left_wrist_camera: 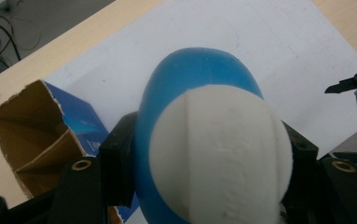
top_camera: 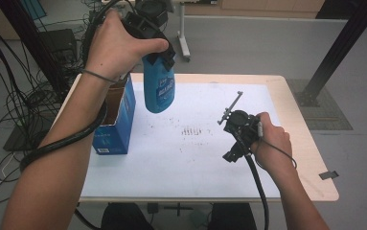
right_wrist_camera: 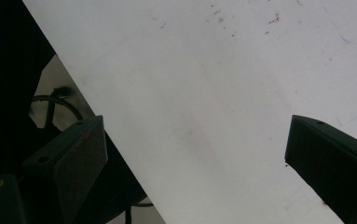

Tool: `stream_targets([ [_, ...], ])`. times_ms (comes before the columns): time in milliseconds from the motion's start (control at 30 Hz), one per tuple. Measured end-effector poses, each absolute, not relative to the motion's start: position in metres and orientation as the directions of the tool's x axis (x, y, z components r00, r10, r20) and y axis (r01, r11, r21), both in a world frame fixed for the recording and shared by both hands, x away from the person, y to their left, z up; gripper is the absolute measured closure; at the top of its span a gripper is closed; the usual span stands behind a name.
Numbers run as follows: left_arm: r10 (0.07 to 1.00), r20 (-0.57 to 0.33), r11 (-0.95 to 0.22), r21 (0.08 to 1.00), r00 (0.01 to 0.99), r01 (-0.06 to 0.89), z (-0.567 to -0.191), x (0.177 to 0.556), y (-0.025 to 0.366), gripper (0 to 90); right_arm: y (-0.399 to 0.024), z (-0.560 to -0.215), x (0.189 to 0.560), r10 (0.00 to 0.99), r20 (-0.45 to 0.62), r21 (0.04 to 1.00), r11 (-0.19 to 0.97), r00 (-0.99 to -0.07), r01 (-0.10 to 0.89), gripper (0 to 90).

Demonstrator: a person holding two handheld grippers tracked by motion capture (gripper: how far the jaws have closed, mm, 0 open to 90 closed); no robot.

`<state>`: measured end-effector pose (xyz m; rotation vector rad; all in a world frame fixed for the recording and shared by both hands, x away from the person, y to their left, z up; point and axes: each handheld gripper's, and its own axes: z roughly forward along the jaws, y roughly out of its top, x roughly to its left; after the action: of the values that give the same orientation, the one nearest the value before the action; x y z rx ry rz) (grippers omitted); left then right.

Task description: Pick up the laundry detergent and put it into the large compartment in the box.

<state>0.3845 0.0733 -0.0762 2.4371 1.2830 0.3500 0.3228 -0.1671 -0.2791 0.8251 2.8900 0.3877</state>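
Note:
A blue bottle (top_camera: 159, 91) with a white cap hangs in the air above the table's far left part, cap end up. My left gripper (top_camera: 159, 56) is shut on its upper part. In the left gripper view the white cap (left_wrist_camera: 218, 154) and the blue body (left_wrist_camera: 197, 70) sit between the two black jaws of my left gripper (left_wrist_camera: 209, 149). My right gripper (top_camera: 227, 134) rests low over the white sheet at the right, held by a hand. Its jaws stand wide apart, and my right gripper (right_wrist_camera: 195, 154) has nothing between them.
An open blue cardboard box (top_camera: 116, 122) (left_wrist_camera: 31, 130) stands at the table's left edge, just left of the bottle. A white sheet (top_camera: 195, 163) with small dark specks covers the wooden table. Cables lie on the floor at the left. A black frame post rises at the far right.

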Motion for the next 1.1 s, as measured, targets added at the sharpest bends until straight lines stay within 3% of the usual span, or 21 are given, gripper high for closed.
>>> stream_targets([
  [1100,0.971,0.088,-0.239,0.442,0.223,0.865,-0.077,0.397,0.18,37.5,-0.167,-0.28,0.322,0.524,-0.03,0.289,0.819,-0.851,0.495,5.3],
])
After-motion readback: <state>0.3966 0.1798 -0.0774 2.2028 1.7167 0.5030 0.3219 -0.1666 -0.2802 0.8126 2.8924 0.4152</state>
